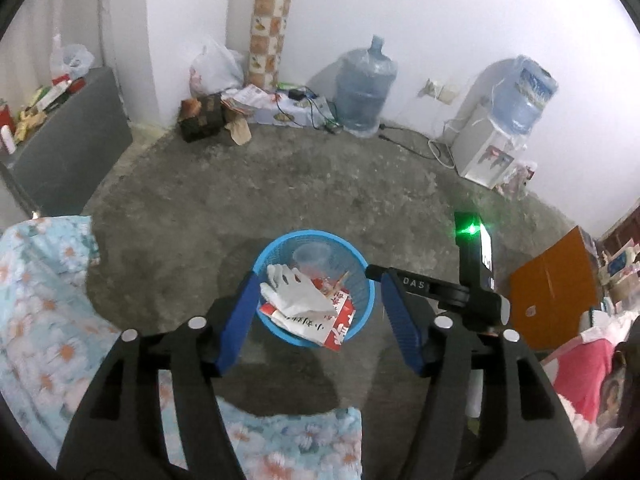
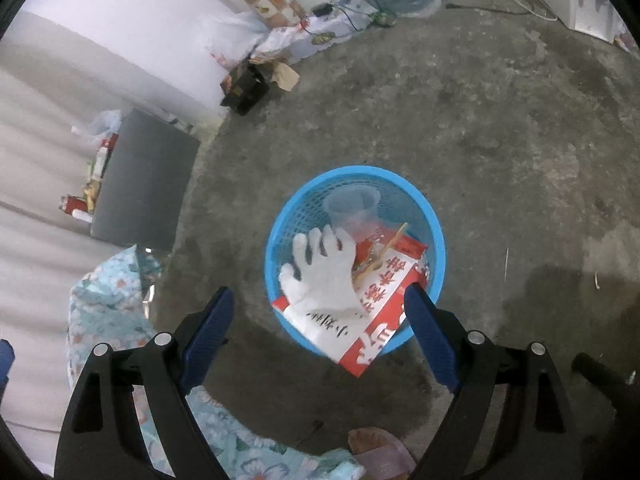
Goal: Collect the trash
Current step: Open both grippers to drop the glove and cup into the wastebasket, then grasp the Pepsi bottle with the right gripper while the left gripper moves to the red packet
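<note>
A blue mesh waste basket (image 1: pixel 362 276) (image 2: pixel 434 236) stands on the concrete floor. In it lie a white glove (image 1: pixel 298 288) (image 2: pixel 324 272), a red and white paper box (image 1: pixel 340 322) (image 2: pixel 384 300), a clear plastic cup (image 2: pixel 352 208) and a wooden stick (image 2: pixel 380 254). My left gripper (image 1: pixel 320 282) is open and empty, above the basket. My right gripper (image 2: pixel 320 294) is open and empty, over the basket's near rim. The right gripper's body with a green light (image 1: pixel 472 264) shows in the left wrist view.
A floral blanket (image 1: pixel 44 304) (image 2: pixel 108 312) lies near left. A grey cabinet (image 1: pixel 76 140) (image 2: pixel 144 184) stands at left. Water jugs (image 1: pixel 364 84), a dispenser (image 1: pixel 492 144), cables and boxes (image 1: pixel 204 118) line the far wall. An orange cardboard sheet (image 1: pixel 556 288) stands right.
</note>
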The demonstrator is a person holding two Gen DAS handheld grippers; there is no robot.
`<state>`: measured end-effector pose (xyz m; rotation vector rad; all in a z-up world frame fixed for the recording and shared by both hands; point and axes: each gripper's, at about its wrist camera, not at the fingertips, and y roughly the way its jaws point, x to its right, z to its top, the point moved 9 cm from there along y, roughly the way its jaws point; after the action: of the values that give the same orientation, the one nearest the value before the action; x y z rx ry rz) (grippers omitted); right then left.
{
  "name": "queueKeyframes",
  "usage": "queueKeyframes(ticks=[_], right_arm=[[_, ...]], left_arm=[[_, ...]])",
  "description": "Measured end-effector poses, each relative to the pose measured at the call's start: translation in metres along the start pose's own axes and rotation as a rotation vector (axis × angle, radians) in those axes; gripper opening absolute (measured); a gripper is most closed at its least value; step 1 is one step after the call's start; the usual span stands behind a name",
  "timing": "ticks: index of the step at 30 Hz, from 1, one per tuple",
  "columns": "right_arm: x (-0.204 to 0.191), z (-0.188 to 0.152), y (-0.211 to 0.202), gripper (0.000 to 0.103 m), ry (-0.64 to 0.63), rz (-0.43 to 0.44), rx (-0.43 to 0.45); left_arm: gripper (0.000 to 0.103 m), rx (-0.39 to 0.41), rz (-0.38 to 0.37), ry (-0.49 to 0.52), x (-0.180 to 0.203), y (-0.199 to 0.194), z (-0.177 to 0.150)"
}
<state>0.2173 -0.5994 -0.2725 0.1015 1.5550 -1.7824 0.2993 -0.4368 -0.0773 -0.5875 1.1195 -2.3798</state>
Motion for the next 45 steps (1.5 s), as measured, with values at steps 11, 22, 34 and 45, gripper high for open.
queueKeyframes(ticks=[11, 22, 34, 45], right_arm=[[-0.093, -0.085, -0.094, 0.085, -0.300, 0.002, 0.080], [-0.244, -0.212, -0.143, 0.090, -0.735, 0.212, -0.040], [-0.401, -0.503, -0.127, 0.089, -1.337, 0.497, -0.668], [-0.387, -0.577, -0.098, 0.061, -1.476, 0.353, -0.905]], left_arm=[[0.079, 0.065, 0.126, -0.044, -0.048, -0.165, -0.073], [0.083, 0.320, 0.600, -0.588, -0.200, -0.394, -0.291], [0.083, 0.353, 0.757, -1.052, -0.232, -0.472, -0.507], [0.083, 0.390, 0.711, -1.058, -0.250, -0.468, -0.511]])
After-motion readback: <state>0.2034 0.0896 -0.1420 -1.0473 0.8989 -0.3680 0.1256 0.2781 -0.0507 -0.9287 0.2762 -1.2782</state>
